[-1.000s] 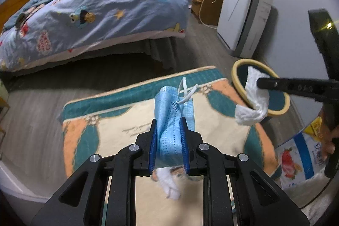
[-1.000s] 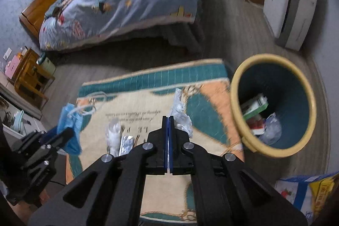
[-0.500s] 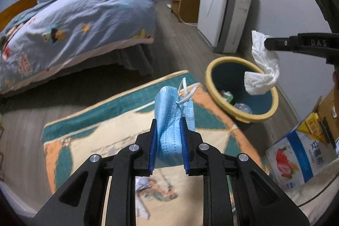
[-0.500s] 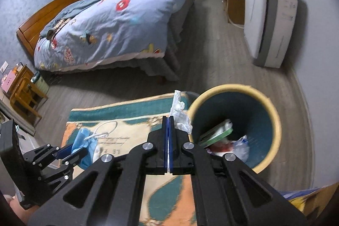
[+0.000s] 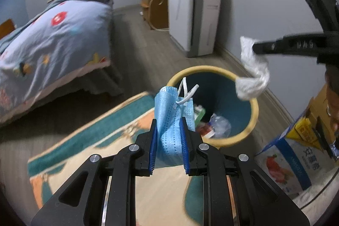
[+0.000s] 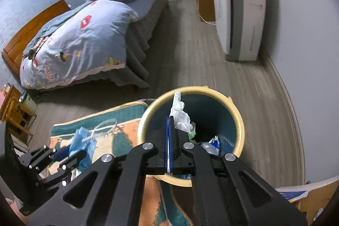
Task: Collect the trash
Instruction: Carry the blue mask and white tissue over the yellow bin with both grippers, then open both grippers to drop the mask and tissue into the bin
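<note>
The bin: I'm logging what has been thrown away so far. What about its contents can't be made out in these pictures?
- Left wrist view: the blue face mask and left gripper cover part of the bin; the items inside are blurred.
- Right wrist view: the right gripper and its white tissue hide the bin's near side; the remaining trash is too small to name.

Bin point(image 6: 237, 118) on floor at rug's point(image 6: 127, 130) right end; bed point(image 6: 84, 39) behind rug; air purifier point(image 6: 241, 14) against wall behind bin; trash point(image 6: 211, 141) in bin.
</note>
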The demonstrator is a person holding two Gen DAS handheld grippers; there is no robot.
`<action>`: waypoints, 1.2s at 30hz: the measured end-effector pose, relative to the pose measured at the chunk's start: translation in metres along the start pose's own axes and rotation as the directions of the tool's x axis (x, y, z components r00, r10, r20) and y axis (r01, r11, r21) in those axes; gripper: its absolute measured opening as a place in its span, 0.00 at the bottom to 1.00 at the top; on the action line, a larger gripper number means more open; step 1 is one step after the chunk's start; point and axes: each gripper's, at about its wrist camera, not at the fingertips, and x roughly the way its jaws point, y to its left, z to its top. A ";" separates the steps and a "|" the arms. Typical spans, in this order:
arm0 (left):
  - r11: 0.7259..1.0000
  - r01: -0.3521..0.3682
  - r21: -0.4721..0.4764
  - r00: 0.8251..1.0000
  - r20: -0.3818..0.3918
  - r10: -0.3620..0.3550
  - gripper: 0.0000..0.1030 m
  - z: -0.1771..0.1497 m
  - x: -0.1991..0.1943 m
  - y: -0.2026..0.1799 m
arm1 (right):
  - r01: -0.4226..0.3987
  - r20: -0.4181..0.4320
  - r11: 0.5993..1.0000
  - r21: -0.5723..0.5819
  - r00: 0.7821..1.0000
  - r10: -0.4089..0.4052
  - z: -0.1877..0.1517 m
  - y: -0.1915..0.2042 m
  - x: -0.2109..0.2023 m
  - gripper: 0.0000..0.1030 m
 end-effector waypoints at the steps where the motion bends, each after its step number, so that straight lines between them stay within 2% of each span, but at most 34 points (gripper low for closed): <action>1: 1.000 0.001 0.007 1.000 0.004 -0.001 0.21 0.005 0.007 -0.005 | 0.003 -0.010 1.000 0.015 1.000 -0.003 -0.002 -0.007 0.004 0.00; 5: 0.999 0.005 0.043 1.000 0.006 -0.005 0.21 0.013 0.034 -0.020 | 0.004 -0.038 0.998 0.066 0.999 -0.001 -0.007 -0.027 0.017 0.00; 12: 0.997 0.026 0.068 0.999 -0.043 -0.023 0.21 0.006 0.068 -0.035 | 0.025 -0.083 0.991 0.128 0.996 -0.014 -0.014 -0.048 0.040 0.00; 17: 0.997 0.050 0.059 0.997 -0.061 -0.046 0.21 0.004 0.085 -0.045 | 0.057 -0.080 0.987 0.148 0.996 -0.046 -0.020 -0.057 0.052 0.00; 27: 0.993 0.079 0.084 0.996 -0.043 -0.075 0.21 0.012 0.116 -0.064 | 0.113 -0.074 0.974 0.194 0.992 -0.101 -0.022 -0.073 0.059 0.00; 31: 0.991 0.084 0.107 0.996 -0.038 -0.081 0.31 0.009 0.119 -0.067 | 0.132 -0.074 0.976 0.172 0.990 -0.121 -0.019 -0.069 0.063 0.00; 33: 0.990 0.079 0.118 0.997 -0.035 -0.075 0.42 0.008 0.119 -0.066 | 0.138 -0.068 0.976 0.170 0.989 -0.128 -0.019 -0.068 0.063 0.00; 36: 0.990 0.071 0.118 0.997 -0.026 -0.069 0.53 0.006 0.118 -0.062 | 0.135 -0.070 0.975 0.175 0.990 -0.124 -0.018 -0.067 0.065 0.00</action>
